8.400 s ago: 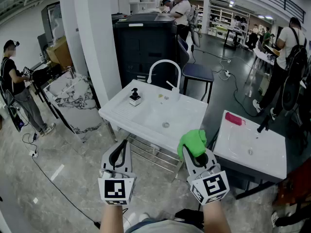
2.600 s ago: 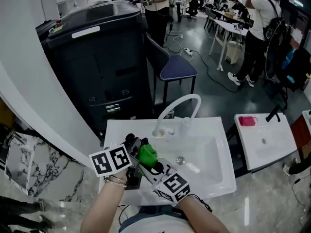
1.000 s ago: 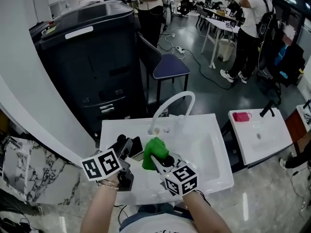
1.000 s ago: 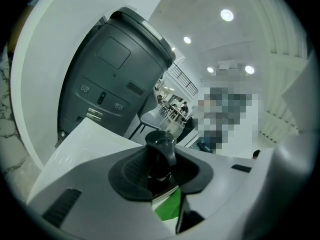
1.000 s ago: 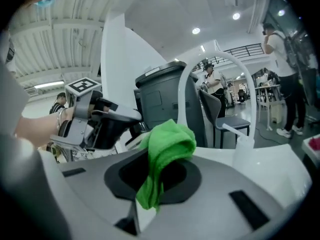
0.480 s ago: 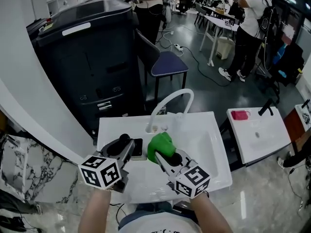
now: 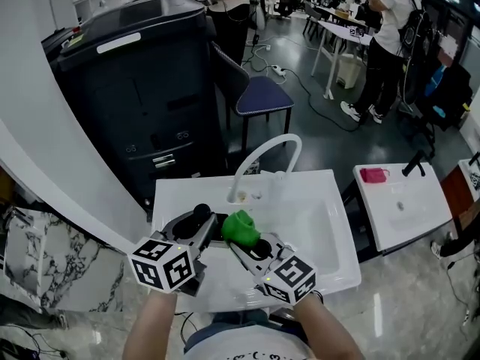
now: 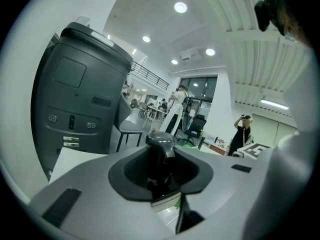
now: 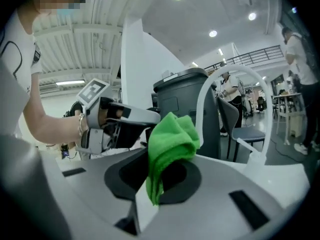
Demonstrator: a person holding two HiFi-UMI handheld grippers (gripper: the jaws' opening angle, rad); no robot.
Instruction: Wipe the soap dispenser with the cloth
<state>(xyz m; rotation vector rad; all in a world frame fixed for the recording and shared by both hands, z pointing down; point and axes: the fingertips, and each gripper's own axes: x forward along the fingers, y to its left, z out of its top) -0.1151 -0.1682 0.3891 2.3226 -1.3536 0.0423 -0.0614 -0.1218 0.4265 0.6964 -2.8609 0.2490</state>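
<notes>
The black soap dispenser is held above the left part of the white sink, with my left gripper shut on it. In the left gripper view its pump head sticks up between the jaws of the left gripper. My right gripper is shut on a bunched green cloth, which sits just right of the dispenser; whether they touch I cannot tell. In the right gripper view the cloth bulges out of the right gripper, close to the left gripper.
A white curved faucet rises at the sink's back edge. Behind the sink stand a tall black machine and a blue chair. A second white sink with a pink item is at the right. People stand in the background.
The green cloth has moved left, up beside the dispenser. The left gripper has rolled, and its marker cube has turned. Both grippers have risen a little.
</notes>
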